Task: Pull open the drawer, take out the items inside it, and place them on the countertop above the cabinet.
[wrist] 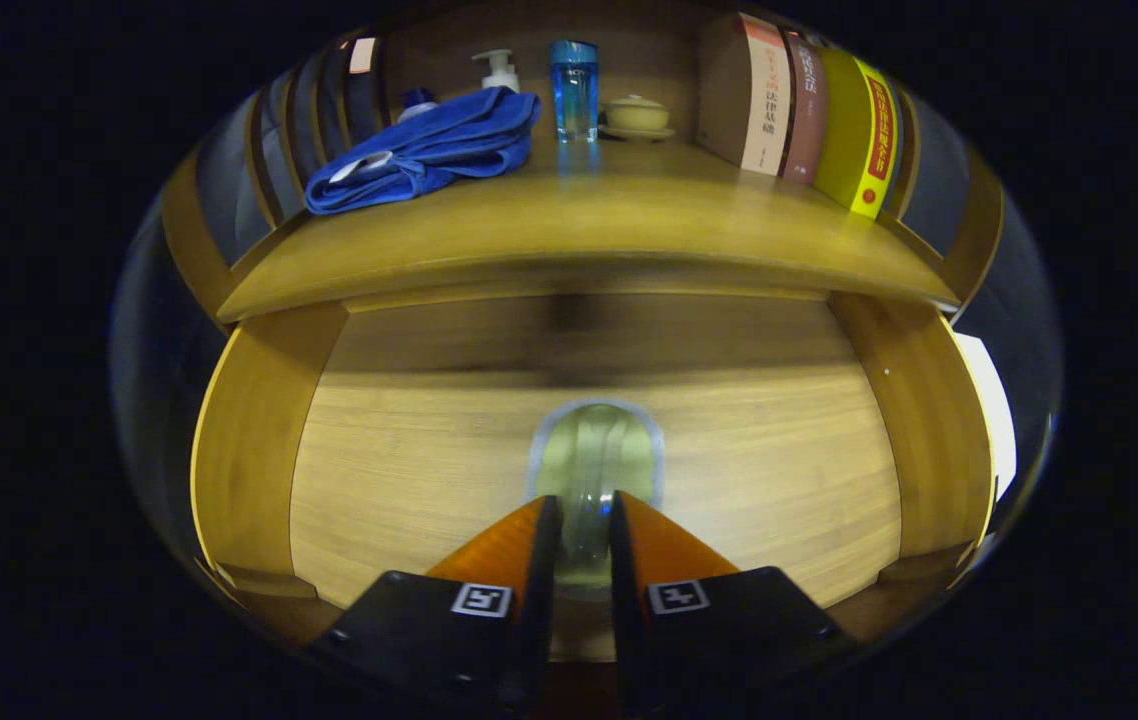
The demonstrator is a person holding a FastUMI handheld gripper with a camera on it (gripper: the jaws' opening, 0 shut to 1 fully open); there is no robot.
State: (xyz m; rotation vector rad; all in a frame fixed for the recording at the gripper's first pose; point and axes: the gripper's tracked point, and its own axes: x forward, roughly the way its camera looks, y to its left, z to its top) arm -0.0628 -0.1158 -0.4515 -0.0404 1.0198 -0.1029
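- The drawer (pixel 429 470) is pulled out below the worktop, its pale wooden floor and side walls in plain sight.
- A clear glass item (pixel 597 455), rounded and see-through, sits in the drawer about midway between the side walls, touching the drawer floor or just above it; which one cannot be told.
- The tool (pixel 586 510) has its two orange fingers (pixel 504 545) drawn narrow, one on each side of the glass item, and both appear to press against it.
- The glass item's near part lies between the fingers; its rounded far part reaches just ahead of the fingertips.
- The worktop (pixel 629 230) lies beyond and above the drawer, its front edge curving over the drawer's back.
- On the worktop's left part lies a folded blue towel (pixel 429 150).
- At the back edge stand a pump bottle (pixel 499 68), a blue tumbler (pixel 574 90) and a small lidded pot (pixel 635 115).
- On the right part stands a row of books (pixel 799 110), upright.
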